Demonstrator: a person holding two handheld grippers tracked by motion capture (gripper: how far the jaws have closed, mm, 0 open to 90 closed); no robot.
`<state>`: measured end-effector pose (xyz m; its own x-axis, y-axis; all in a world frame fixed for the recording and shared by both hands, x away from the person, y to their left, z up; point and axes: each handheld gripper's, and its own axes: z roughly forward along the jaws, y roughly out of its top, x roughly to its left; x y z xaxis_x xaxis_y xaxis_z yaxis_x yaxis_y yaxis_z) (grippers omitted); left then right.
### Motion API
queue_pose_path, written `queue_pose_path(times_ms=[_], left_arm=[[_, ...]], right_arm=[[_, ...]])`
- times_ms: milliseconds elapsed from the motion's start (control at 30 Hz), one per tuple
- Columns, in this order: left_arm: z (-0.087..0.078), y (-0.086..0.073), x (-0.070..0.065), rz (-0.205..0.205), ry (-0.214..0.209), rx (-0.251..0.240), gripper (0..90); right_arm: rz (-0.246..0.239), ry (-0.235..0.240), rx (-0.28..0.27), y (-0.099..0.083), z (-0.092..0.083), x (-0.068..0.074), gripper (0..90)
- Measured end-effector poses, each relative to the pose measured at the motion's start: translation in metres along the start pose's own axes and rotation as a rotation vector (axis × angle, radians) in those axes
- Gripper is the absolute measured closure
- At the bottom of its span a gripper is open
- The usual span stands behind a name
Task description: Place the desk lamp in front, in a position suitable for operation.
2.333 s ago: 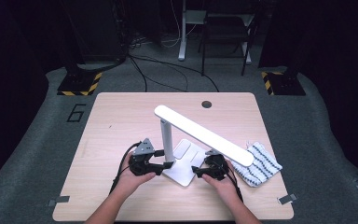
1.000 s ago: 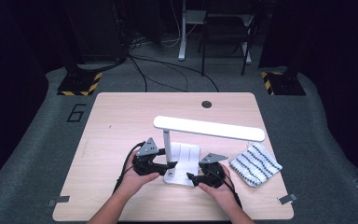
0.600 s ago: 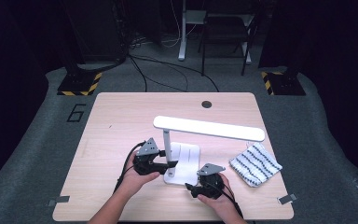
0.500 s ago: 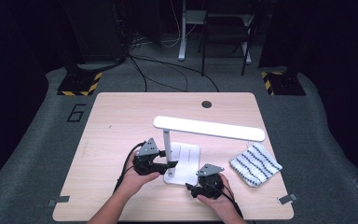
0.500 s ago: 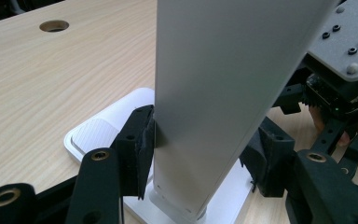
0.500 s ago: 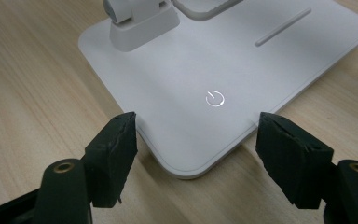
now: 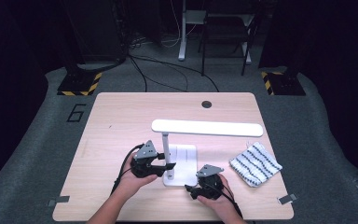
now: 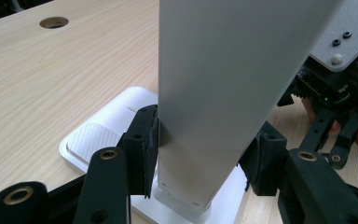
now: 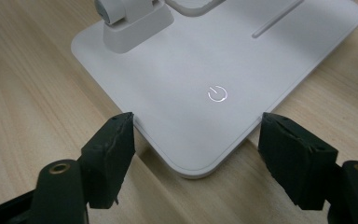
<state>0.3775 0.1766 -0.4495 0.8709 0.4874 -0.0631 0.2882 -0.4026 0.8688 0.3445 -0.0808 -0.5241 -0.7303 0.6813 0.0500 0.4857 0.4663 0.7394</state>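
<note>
Left gripper (image 8: 200, 163): jaws just closed in, pads pressed against both sides of the white lamp post (image 8: 223, 93). Right gripper (image 9: 196, 158): jaws wide, nothing held, straddling the near corner of the lamp base (image 9: 205, 60) by its lit power symbol (image 9: 217, 93). Desk lamp (image 7: 186, 154): upright, mid-table (image 7: 121, 116). Striped cloth (image 7: 255, 163): right of it, apart

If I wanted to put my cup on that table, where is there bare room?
The far strip between the lamp head and the hole is bare, as is the left part of the table beyond the left gripper. It is crowded near the front: lamp base, both grippers, and the cloth at right.
</note>
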Motion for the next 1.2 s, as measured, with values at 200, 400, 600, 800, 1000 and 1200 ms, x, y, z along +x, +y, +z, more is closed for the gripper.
queue_pose_path(times_ms=[200,400,600,800,1000,1200], left_arm=[[-0.007,-0.005,-0.003,-0.007,-0.004,-0.008,51.4],[-0.013,-0.009,-0.005,-0.019,-0.011,-0.011,50.4],[-0.018,-0.012,-0.009,-0.023,-0.005,-0.015,50.2],[-0.019,-0.015,-0.011,-0.046,-0.002,-0.032,49.8],[-0.017,-0.015,-0.007,-0.043,-0.018,-0.032,48.6],[-0.015,-0.015,-0.005,-0.049,-0.036,-0.042,48.4]], right_arm=[[0.017,0.034,-0.016,0.000,0.000,-0.002,30.9],[0.012,0.029,-0.021,0.000,0.001,-0.002,31.6],[0.026,0.030,-0.017,0.001,0.002,-0.002,32.1],[0.036,0.026,-0.027,0.001,0.003,-0.002,32.5],[0.039,0.023,-0.029,0.001,0.003,-0.002,32.9],[0.035,0.026,-0.032,0.001,0.004,-0.002,32.9]])
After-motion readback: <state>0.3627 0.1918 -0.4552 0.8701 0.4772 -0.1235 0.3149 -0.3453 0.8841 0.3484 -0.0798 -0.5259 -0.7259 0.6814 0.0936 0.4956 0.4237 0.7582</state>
